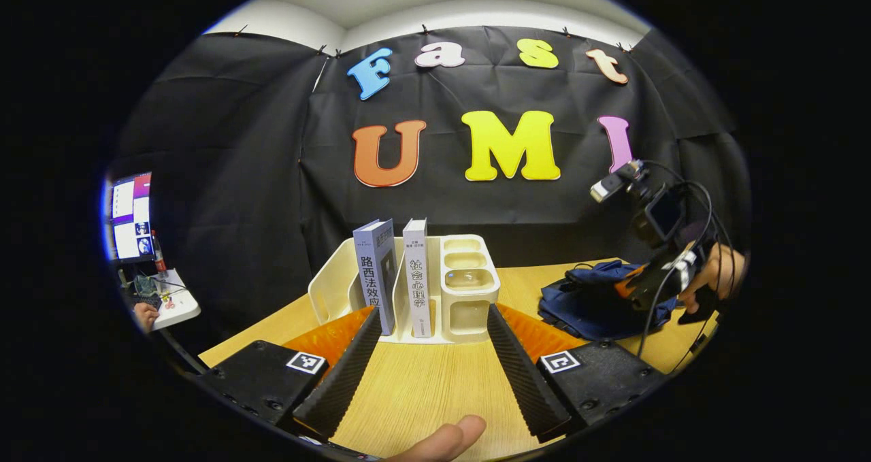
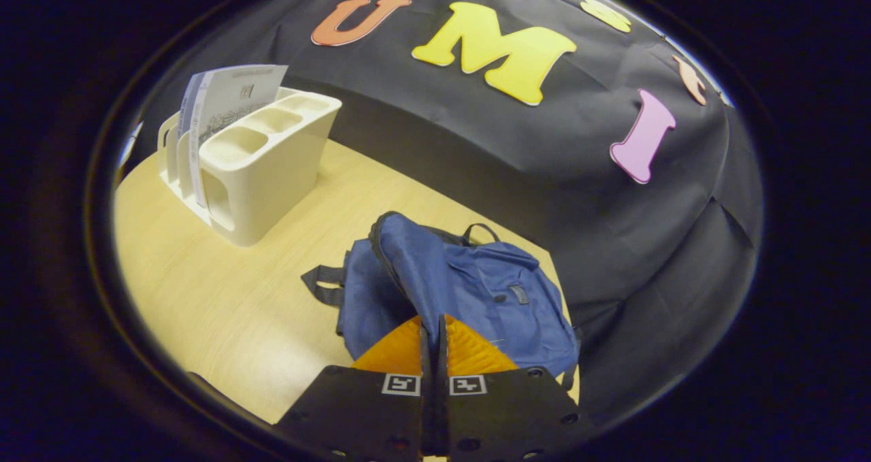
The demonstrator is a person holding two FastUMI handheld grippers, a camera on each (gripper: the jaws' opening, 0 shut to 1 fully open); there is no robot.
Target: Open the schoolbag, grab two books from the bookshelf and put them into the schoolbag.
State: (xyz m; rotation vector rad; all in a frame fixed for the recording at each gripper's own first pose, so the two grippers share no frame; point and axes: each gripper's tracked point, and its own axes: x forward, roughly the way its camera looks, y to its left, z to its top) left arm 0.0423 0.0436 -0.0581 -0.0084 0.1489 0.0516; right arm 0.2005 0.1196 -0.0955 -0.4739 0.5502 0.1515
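left gripper (image 1: 429, 343) spread wide, facing two upright books (image 1: 376, 275) in the cream bookshelf (image 1: 469, 285). right gripper (image 2: 433, 333) pinched on the blue schoolbag (image 2: 476, 285) flap, right of the shelf.

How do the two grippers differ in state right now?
The left gripper is open, aimed at the two books in the bookshelf and holding nothing. The right gripper is shut, fingers together at a raised fold of the schoolbag. Both are over the table.
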